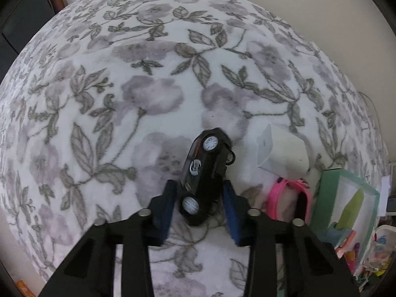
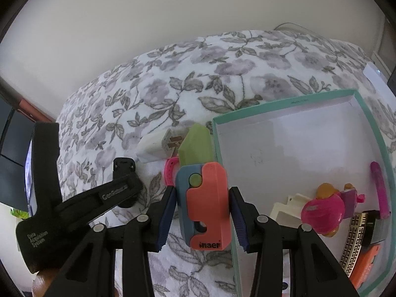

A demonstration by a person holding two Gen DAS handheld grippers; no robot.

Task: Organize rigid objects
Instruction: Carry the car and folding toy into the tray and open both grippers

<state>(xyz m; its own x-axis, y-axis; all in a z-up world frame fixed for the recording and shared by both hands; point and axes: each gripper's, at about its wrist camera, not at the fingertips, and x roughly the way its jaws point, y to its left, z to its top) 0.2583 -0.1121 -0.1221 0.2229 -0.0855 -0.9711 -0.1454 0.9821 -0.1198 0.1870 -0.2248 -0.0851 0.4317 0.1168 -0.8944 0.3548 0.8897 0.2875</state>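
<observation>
My left gripper [image 1: 201, 190] is shut on a black toy car [image 1: 205, 173], held on its side with its wheels showing, above the floral blanket [image 1: 123, 86]. My right gripper [image 2: 202, 199] is shut on a coral and blue toy knife with a green blade [image 2: 201, 185], held just left of the teal-rimmed box [image 2: 284, 136]. The box holds a pink round toy [image 2: 323, 210], a purple stick [image 2: 380, 190], a patterned bangle [image 2: 352, 240] and other small items. The left gripper's body shows in the right wrist view [image 2: 81, 205].
A white charger block [image 1: 282, 153] lies on the blanket right of the car, also in the right wrist view [image 2: 158, 146]. A pink ring-shaped thing [image 1: 289, 198] lies beside the box. A plain wall stands behind the bed.
</observation>
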